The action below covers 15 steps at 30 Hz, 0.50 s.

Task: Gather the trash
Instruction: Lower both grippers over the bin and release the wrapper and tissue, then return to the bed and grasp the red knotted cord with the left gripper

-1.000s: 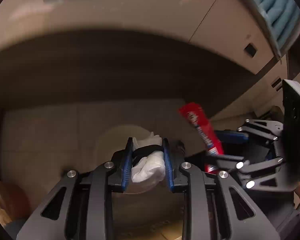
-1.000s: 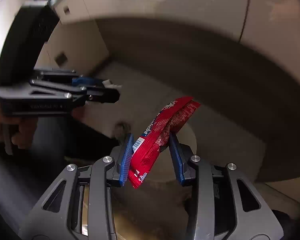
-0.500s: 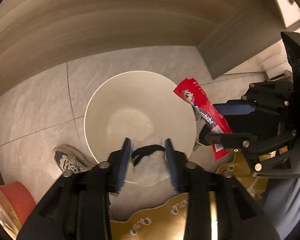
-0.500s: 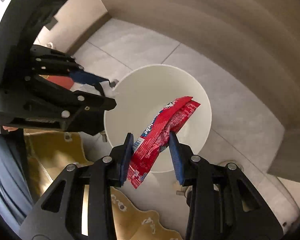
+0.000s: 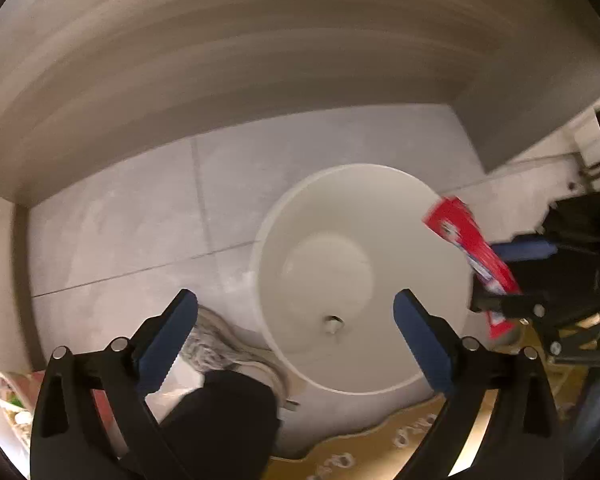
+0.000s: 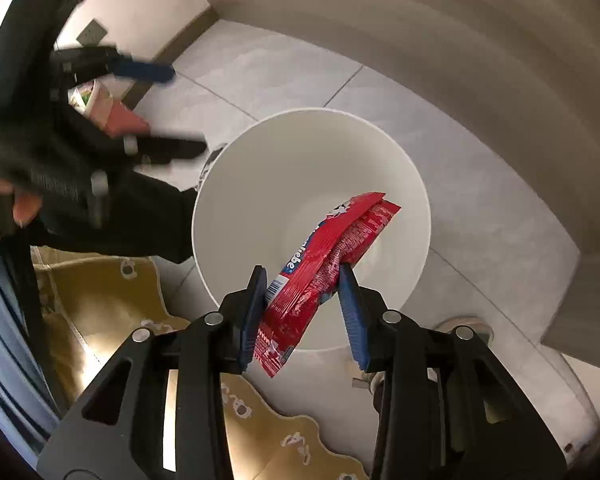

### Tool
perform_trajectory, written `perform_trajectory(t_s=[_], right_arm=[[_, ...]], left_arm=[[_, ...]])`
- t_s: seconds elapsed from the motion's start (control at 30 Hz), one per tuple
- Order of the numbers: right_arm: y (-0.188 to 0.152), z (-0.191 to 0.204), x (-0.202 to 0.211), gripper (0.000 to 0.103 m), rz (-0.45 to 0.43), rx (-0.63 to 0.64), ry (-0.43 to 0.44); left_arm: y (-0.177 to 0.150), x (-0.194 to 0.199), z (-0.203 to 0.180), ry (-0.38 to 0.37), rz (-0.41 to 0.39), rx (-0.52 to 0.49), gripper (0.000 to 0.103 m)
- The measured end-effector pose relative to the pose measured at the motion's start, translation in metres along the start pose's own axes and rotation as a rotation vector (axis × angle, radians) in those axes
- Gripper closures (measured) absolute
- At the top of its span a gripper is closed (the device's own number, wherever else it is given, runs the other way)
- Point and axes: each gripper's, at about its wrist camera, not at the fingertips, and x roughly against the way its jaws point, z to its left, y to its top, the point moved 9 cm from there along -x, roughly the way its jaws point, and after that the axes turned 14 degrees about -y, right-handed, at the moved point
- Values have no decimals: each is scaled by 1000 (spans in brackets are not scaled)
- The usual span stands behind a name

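While we hover over the grey tiled floor [image 5: 132,224], the white round bin [image 5: 380,376] stands open below us, beside a tan mat [image 6: 112,300]. Our left gripper [image 5: 296,312] is spread wide with nothing between its blue pads, above the bin's near rim and a grey sneaker [image 5: 216,344]. Our right gripper [image 6: 302,300] pinches the red snack wrapper [image 6: 332,248] over the bin's mouth. A small pale bit [image 5: 333,324], too small to identify, lies inside the bin.

the round white plastic bin [image 6: 404,184] looks smooth with a soft sheen. the crinkled red foil snack wrapper [image 6: 328,252] is glossy. the pale grey stone-look floor tiles [image 5: 132,216] are matt and mottled. the blue ribbed gripper pads [image 5: 168,336] look rubbery.
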Motion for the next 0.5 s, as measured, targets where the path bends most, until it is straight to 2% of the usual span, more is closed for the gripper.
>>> perform_trajectory(t_s=[0.13, 0.23, 0.3, 0.4, 0.5], right_arm=[[3, 7, -14, 68, 15, 38, -16], [1, 13, -25, 67, 29, 75, -42], [0, 15, -31, 49, 41, 81, -50], [-2, 12, -31, 36, 44, 71, -58], [-2, 7, -26, 34, 38, 61, -65]], left_arm=[[1, 5, 13, 43, -6, 24, 6], [3, 2, 19, 76, 3, -5, 6], [2, 2, 17, 73, 9, -12, 6], [3, 5, 20, 62, 9, -25, 6], [2, 7, 27, 57, 3, -23, 6]])
